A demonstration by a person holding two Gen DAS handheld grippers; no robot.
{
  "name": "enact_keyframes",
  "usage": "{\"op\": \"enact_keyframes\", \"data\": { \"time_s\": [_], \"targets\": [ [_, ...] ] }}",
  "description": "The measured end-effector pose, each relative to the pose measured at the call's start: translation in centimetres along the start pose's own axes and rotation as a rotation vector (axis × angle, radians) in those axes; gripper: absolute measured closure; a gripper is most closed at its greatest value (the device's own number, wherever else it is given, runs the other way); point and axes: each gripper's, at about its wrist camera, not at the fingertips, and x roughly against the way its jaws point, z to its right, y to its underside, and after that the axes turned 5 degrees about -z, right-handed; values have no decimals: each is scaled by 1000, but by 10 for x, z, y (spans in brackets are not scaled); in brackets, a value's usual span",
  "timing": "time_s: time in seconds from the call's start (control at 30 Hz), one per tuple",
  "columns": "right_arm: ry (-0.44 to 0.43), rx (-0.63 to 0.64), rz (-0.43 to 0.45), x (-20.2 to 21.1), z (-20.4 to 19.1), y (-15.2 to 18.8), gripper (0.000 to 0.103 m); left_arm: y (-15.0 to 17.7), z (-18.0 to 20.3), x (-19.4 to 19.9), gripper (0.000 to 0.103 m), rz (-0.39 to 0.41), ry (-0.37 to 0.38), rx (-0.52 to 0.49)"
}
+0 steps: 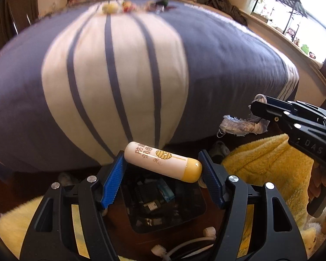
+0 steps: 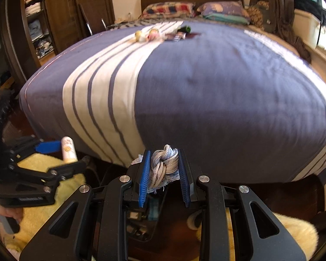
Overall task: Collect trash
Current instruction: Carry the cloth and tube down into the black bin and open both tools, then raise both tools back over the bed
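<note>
I'm looking down each gripper's fingers from close above the floor, both cameras facing the bed (image 1: 110, 82) at twelve o'clock, sharing its striped cover and the bin (image 1: 163, 198) below.

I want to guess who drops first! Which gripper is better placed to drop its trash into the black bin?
Probably the left gripper: its white and yellow tube hangs right above the black bin. The right gripper, clamping a crumpled grey-blue face mask, sits off toward the rim.

left gripper (image 1: 163, 169): fingers clamped, tilted down | right gripper (image 2: 165, 169): fingers pinched narrow, probably angled down
</note>
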Motion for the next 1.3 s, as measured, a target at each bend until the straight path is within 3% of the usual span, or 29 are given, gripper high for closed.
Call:
{"op": "enact_keyframes", "data": {
  "time_s": [0.37, 0.7, 1.03, 1.13, 1.17, 1.23, 1.3],
  "targets": [
    [-21, -23, -176, -72, -1, 33, 77, 39, -23, -77, 38, -166, -14, 46],
    [-102, -53, -346, -134, -8, 60, 77, 61, -23, -126, 38, -311, 39, 52],
    [-129, -43, -394, -157, -23, 53, 74, 60, -27, -136, 38, -343, 71, 85],
    [-137, -47, -394, -159, -25, 51, 68, 59, -28, -136, 37, -350, 63, 87],
    [-139, -51, -392, -158, -25, 50, 58, 59, -29, -136, 28, -349, 56, 87],
    [-139, -60, -383, -157, -24, 48, 45, 58, -31, -133, 22, -339, 43, 96],
    [-135, -71, -373, -155, -22, 46, 45, 56, -33, -131, 21, -335, 38, 98]
  ]
}}
